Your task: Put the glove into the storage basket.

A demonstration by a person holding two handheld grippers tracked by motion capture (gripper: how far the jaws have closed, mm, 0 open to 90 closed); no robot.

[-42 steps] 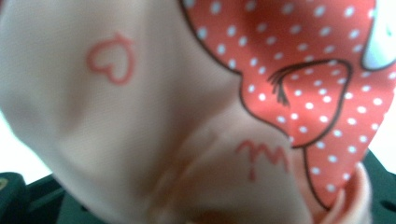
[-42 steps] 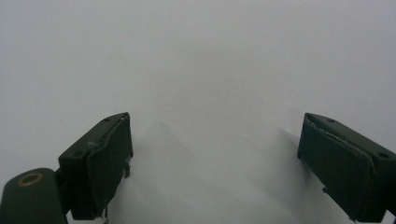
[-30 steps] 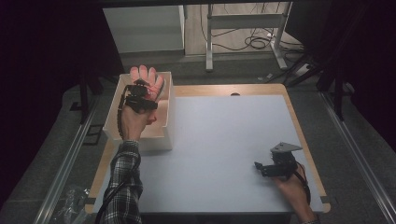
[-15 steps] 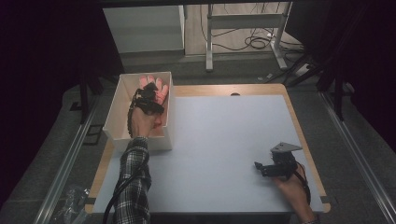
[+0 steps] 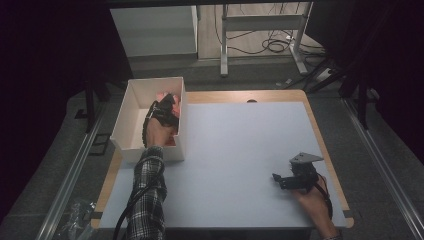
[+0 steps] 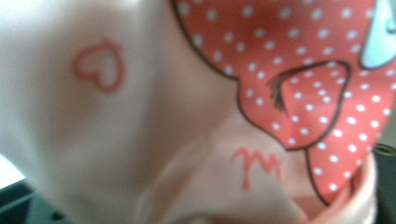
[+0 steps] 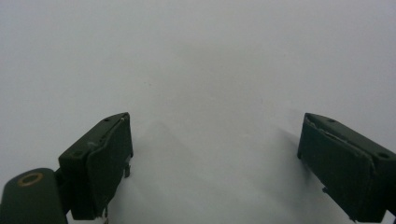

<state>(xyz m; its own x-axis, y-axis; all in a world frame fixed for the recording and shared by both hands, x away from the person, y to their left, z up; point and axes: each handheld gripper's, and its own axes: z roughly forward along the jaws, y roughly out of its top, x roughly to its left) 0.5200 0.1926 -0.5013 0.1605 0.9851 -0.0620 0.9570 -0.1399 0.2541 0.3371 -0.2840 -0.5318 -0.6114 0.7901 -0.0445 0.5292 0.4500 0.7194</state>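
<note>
High view: my left gripper (image 5: 167,107) is down inside the white box (image 5: 131,107) at the table's (image 5: 240,150) left edge, on a pink item (image 5: 161,95); my right gripper (image 5: 290,180) rests near the right front corner. Left gripper view: pink cloth with a red dotted print (image 6: 299,70) pressed against the lens, jaws hidden, so can't tell the grip. Right gripper view: jaws wide apart over bare table. Likely the pick-up step; next, lift clear of the box wall.

left gripper (image 5: 167,107) stretched far forward on a straight arm — right gripper (image 5: 292,180) low, jaws wide apart.
</note>
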